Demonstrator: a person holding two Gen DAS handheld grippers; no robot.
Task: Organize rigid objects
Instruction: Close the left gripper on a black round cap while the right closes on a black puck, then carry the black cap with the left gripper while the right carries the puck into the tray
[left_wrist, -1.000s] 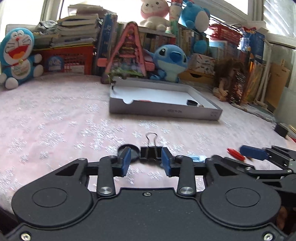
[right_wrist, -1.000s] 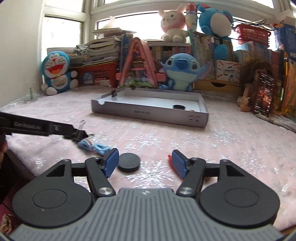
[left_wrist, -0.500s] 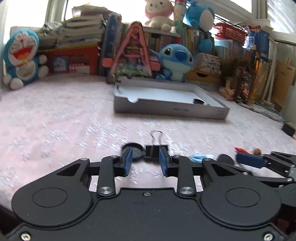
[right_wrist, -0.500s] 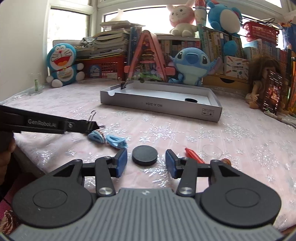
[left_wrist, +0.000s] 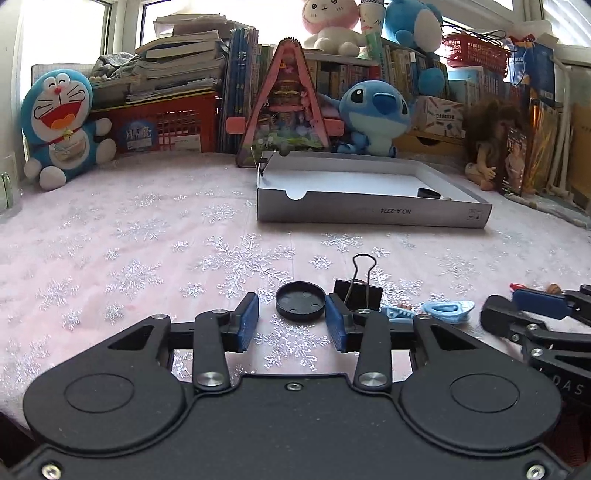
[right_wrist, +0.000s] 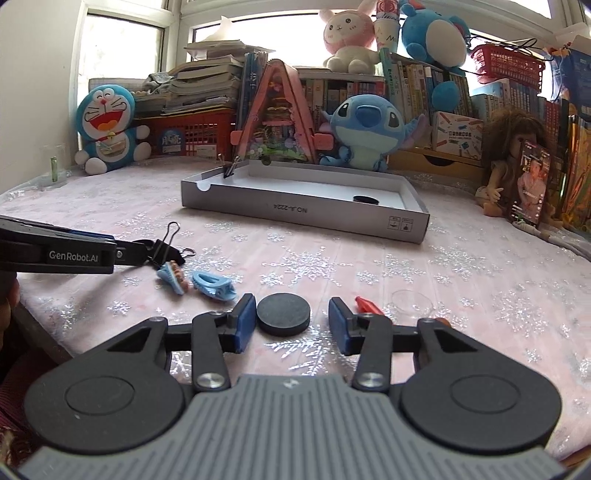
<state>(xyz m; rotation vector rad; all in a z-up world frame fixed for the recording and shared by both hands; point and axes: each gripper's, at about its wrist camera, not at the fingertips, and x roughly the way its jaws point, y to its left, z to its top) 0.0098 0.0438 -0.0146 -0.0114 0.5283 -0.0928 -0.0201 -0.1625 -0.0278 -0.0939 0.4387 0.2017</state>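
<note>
In the left wrist view my left gripper (left_wrist: 291, 324) has its jaws opening around a black round cap (left_wrist: 300, 304) that lies hollow side up on the pink cloth. Neither pad presses on it. A black binder clip (left_wrist: 357, 295) lies just right of the right finger, free. In the right wrist view my right gripper (right_wrist: 291, 325) has its jaws closing around a flat black disc (right_wrist: 283, 314). The left pad is almost at the disc and a gap shows at the right pad. The grey box (right_wrist: 303, 213) stands further back.
Two blue hair clips (right_wrist: 214, 284) lie between the grippers. Right of the right gripper are a red piece (right_wrist: 365, 304) and a clear lid (right_wrist: 412, 301). Inside the box are a black cap (right_wrist: 365, 199) and a binder clip (right_wrist: 231, 168). Plush toys and books line the back.
My left gripper let go of the binder clip, widened and swung left, so the black cap now sits between its pads. My right gripper's jaws narrowed towards the black disc.
</note>
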